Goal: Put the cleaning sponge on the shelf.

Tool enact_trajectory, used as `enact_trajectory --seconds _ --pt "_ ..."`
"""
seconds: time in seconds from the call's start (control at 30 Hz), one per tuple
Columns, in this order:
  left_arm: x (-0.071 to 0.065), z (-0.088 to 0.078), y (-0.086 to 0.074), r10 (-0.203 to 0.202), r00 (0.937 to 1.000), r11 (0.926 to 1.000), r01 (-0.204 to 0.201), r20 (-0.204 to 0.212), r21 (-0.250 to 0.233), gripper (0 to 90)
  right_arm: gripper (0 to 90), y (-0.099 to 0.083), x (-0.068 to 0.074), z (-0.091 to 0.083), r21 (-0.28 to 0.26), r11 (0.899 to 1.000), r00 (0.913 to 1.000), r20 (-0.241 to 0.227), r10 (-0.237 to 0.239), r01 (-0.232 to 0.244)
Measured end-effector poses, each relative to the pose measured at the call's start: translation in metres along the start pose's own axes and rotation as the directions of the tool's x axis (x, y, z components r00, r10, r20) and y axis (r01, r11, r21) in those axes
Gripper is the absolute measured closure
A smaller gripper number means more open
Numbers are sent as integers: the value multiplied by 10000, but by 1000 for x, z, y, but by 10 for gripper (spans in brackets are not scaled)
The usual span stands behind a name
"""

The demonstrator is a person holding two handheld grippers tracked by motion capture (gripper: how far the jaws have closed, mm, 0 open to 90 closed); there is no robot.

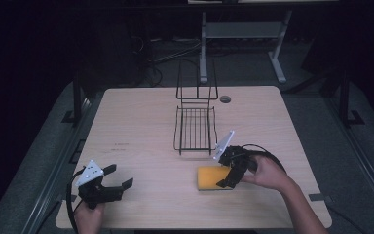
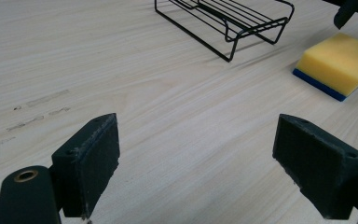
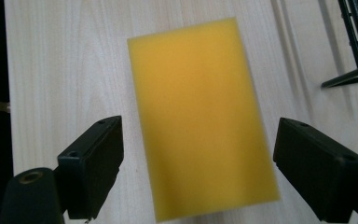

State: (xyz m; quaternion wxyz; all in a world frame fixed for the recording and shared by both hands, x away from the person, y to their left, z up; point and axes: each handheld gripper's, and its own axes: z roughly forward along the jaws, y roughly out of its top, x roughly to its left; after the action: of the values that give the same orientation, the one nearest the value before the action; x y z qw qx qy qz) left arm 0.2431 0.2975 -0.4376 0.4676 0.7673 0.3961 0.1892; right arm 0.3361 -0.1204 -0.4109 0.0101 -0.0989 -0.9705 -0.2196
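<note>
While flat on the table [image 1: 141, 122], sponge [image 3: 200, 116] between spread right gripper [image 3: 198, 179] fingers [image 3: 93, 163].

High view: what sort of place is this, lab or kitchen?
Probably a lab or test bench, not a kitchen: a bare wooden table on a dark floor, cables and a metal stand leg behind it, with just a wire rack and sponge staged.

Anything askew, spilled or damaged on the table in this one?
Nothing stands out. The yellow sponge lies flat on the table, blue side down, between the open right gripper jaws. The wire rack stands upright. Only faint scuff marks show near the open left gripper.
</note>
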Motion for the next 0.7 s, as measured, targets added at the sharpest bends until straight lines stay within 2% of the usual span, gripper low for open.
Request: enact_trajectory --seconds 0.37,0.47,0.7 --pt "1 0 0 -71 9999 10000 71 117 -15 141 156 5 -5 17 384 9993 9996 -279 8 3" --pt "1 0 0 -54 9999 10000 55 118 -38 141 155 6 -6 24 637 9980 9993 -360 -19 42" --pt "2 -1 -1 -114 9999 9999 115 114 -71 140 155 8 -3 29 638 9978 9995 -264 -174 191"
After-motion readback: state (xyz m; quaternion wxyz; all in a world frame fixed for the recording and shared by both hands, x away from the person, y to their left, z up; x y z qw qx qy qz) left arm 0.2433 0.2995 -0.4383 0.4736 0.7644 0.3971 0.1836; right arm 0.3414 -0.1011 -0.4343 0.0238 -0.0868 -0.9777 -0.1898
